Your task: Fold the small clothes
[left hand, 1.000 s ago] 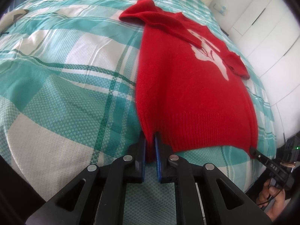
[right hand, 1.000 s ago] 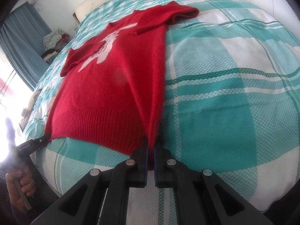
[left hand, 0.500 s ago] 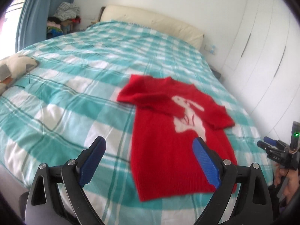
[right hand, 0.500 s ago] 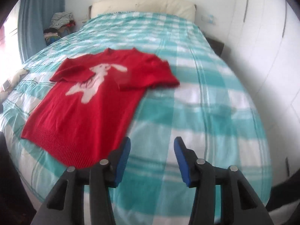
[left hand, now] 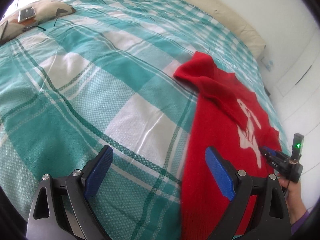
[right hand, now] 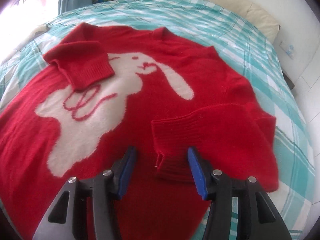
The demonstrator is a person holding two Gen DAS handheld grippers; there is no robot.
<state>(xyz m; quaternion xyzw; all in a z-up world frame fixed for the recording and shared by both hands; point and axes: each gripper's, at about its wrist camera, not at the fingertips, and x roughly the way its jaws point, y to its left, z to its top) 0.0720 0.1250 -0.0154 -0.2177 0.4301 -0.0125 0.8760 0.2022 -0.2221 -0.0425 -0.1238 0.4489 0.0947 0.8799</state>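
The red sweater (right hand: pixel 152 104) lies flat on the teal and white checked bedspread (left hand: pixel 104 100), front up, with a white rabbit (right hand: pixel 96 108) knitted across its chest. Both sleeves are folded in over the body: in the right wrist view one ribbed cuff (right hand: pixel 90 68) rests at about 10 o'clock on the rabbit's back, and the other cuff (right hand: pixel 174 146) lies at about 5 o'clock. The right gripper (right hand: pixel 160 172) hovers over that nearer cuff, its jaws closing, with the cuff's edge between the blue pads (right hand: pixel 195 172), which do not press on it. In the left wrist view the sweater sits at 3 o'clock, and the left gripper (left hand: pixel 158 176) is spread wide and holds nothing, one pad over the bedspread, the other over the sweater's edge. A cream headboard (left hand: pixel 216 14) runs at 1 o'clock and a patterned cushion (left hand: pixel 34 18) at 10 o'clock.
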